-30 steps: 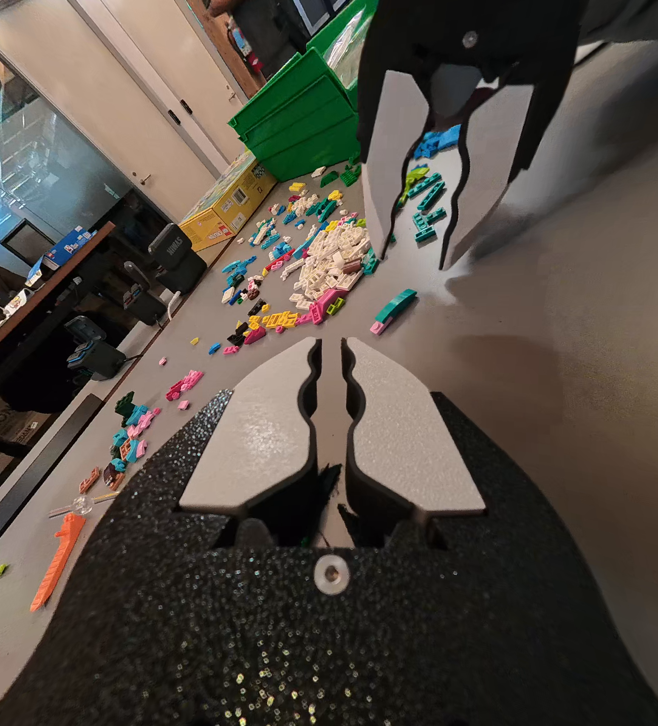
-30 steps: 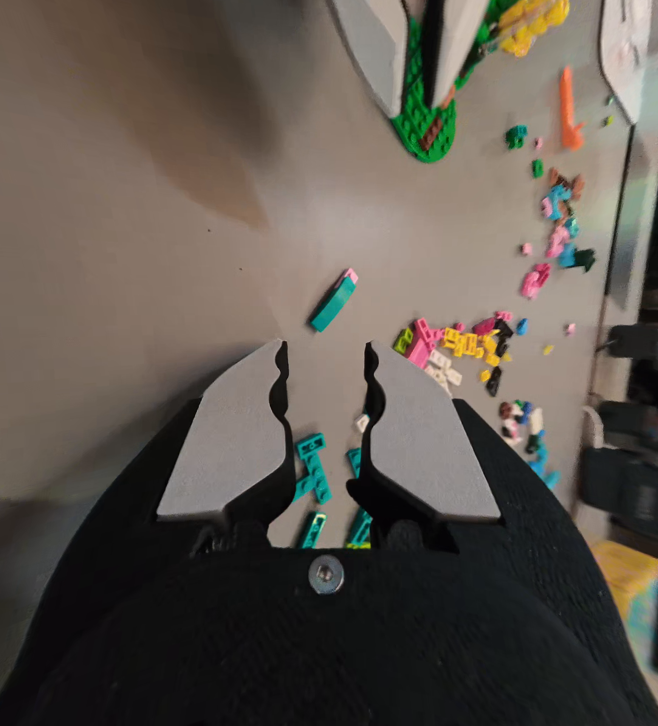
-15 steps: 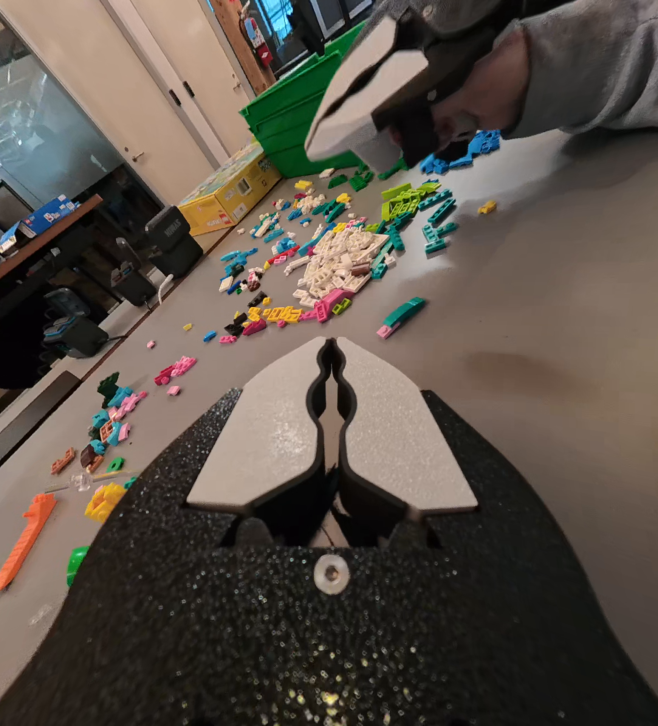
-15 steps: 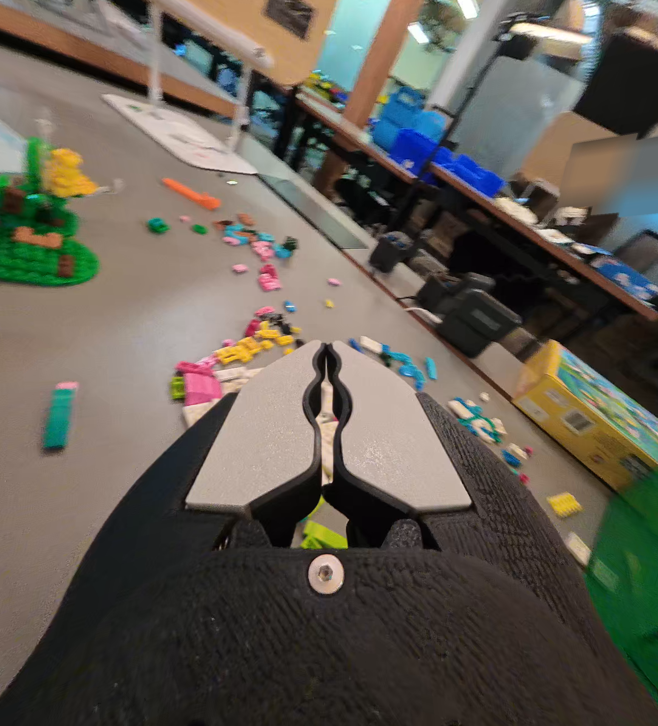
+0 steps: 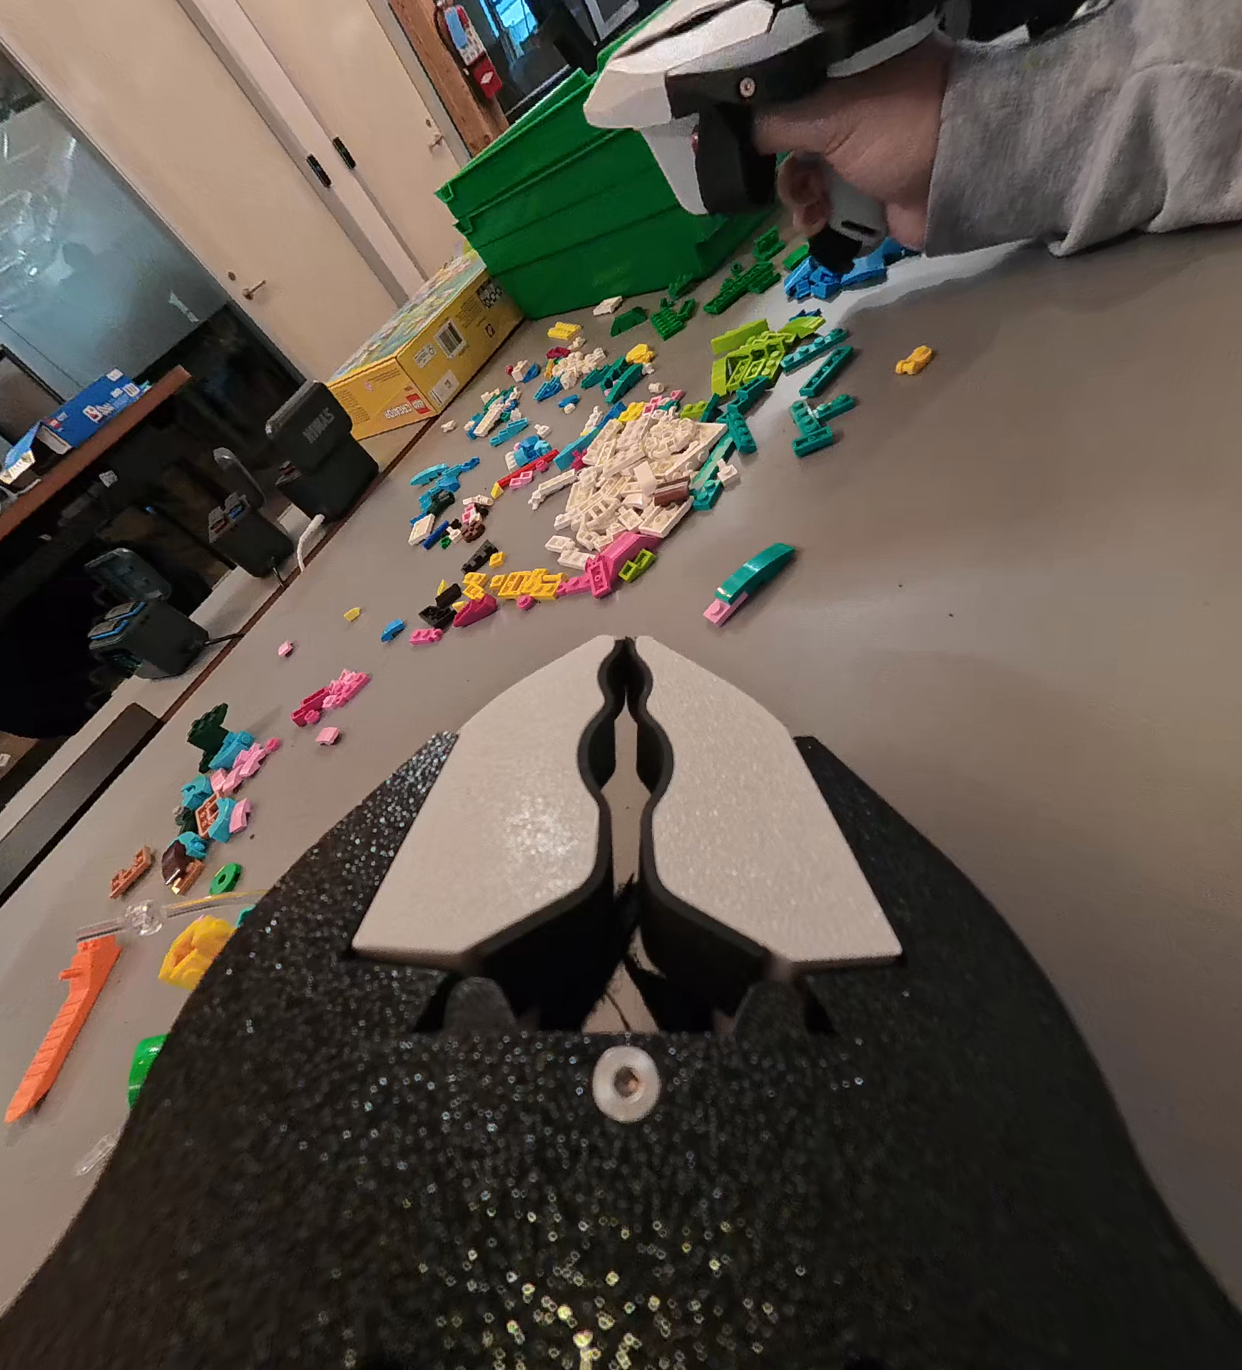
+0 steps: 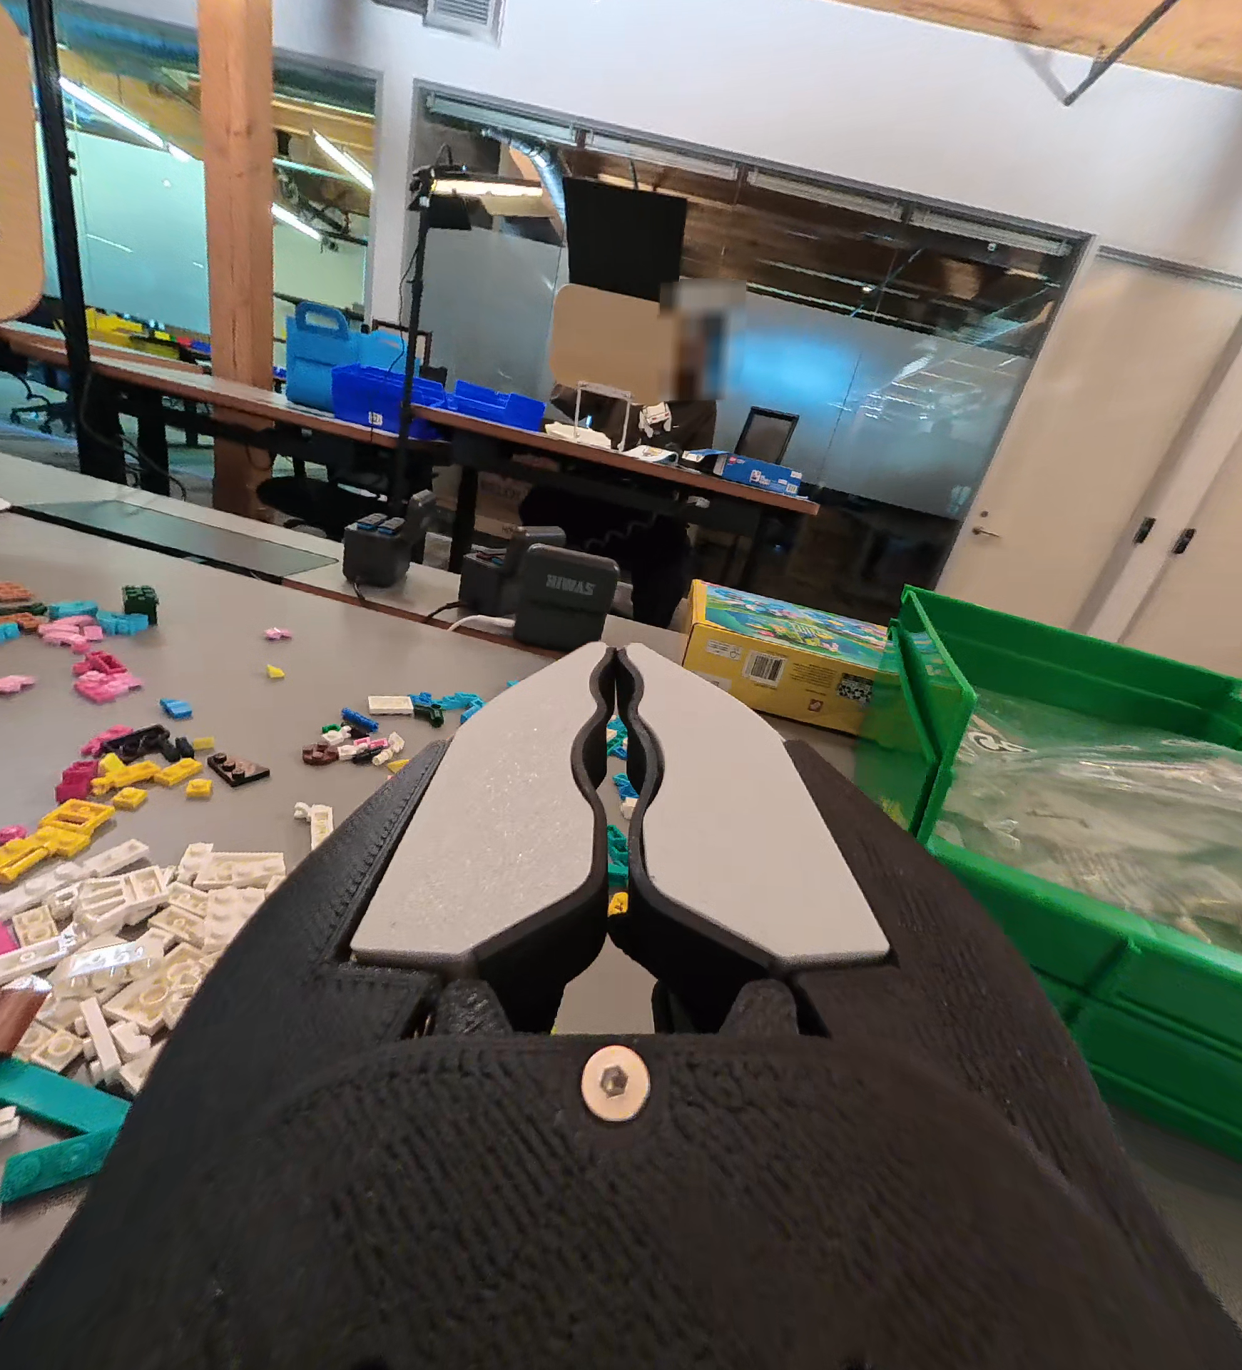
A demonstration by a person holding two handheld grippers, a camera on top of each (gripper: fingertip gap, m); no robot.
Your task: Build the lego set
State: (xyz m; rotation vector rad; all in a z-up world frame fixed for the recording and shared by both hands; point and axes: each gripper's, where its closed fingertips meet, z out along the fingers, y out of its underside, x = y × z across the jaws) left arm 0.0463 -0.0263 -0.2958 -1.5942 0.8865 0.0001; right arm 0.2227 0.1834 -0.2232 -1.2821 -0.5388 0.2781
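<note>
My left gripper (image 5: pixel 626 646) is shut with nothing between its pads and sits low over the grey table (image 5: pixel 1047 593). A teal curved brick with a pink end (image 5: pixel 751 578) lies just ahead of it to the right. A heap of white bricks (image 5: pixel 632 474) lies farther off. My right gripper (image 6: pixel 614 652) is shut with nothing between its pads, held above the bricks and pointing across the room. It also shows at the top of the left wrist view (image 5: pixel 706 96), held by a hand in a grey sleeve (image 5: pixel 1122 126).
Stacked green bins (image 6: pixel 1122 852) stand at the right, next to a yellow box (image 6: pixel 781 667). Loose bricks of many colours spread over the table (image 5: pixel 514 586). An orange tool (image 5: pixel 62 1030) lies at the left. Dark chargers (image 6: pixel 566 600) sit at the table's far edge. The tips of one gripper are about 30 cm away from the tips of the other.
Both grippers closed on air. The right gripper swung up from pointing down at the table to pointing across the room and moved toward the green bins. The left gripper barely moved.
</note>
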